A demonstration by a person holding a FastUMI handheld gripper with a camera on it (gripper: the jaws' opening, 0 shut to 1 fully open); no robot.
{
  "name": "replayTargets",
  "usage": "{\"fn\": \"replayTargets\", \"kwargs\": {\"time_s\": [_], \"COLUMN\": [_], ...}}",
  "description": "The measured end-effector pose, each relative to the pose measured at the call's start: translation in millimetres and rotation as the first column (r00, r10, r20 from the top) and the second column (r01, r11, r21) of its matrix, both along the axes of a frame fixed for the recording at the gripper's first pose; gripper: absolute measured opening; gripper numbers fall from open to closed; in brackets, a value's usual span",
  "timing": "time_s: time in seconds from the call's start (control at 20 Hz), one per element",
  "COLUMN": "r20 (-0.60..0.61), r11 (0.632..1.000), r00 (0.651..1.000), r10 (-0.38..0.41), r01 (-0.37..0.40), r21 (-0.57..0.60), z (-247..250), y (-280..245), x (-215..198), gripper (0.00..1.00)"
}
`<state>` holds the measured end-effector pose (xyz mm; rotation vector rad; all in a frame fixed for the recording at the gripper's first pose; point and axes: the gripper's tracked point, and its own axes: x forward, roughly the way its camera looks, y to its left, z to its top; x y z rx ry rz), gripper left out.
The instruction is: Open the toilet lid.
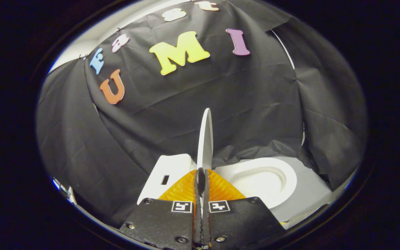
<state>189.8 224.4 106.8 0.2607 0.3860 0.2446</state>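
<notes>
A small white toilet stands ahead of me, seen turned on its side in this view. Its thin white lid (206,139) is raised and seen edge-on, rising straight ahead of my fingertips. My gripper (202,173) is shut on the lid's near edge, with both fingers pressed on the thin plate. To the right of the lid the white seat (283,173) lies uncovered, and its oval bowl opening (260,180) shows. The white tank (167,173) is to the left of the lid, with a small dark slot in it.
Black cloth hangs all around behind the toilet as the booth's wall. A pale grey base (311,194) lies under the toilet on the right. A strip of light wall shows past the cloth at the far left.
</notes>
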Motion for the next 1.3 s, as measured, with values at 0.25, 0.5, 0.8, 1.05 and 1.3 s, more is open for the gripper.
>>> {"fn": "replayTargets", "kwargs": {"time_s": [0.25, 0.5, 0.8, 1.05, 1.3], "r20": [0.035, 0.061, 0.068, 0.062, 0.058], "r11": [0.996, 0.992, 0.988, 0.985, 0.979], "r00": [0.999, 0.998, 0.995, 0.994, 0.990], "r10": [-0.008, 0.025, 0.066, 0.095, 0.129], "r01": [0.011, -0.017, -0.056, -0.085, -0.118], "r21": [-0.092, -0.124, -0.144, -0.152, -0.167], "z": [1, 2, 2, -2, -4], "y": [30, 62, 93, 114, 129], "x": [1, 0, -2, -4, -4], "gripper": [0.05, 0.04, 0.04, 0.05, 0.06]}}
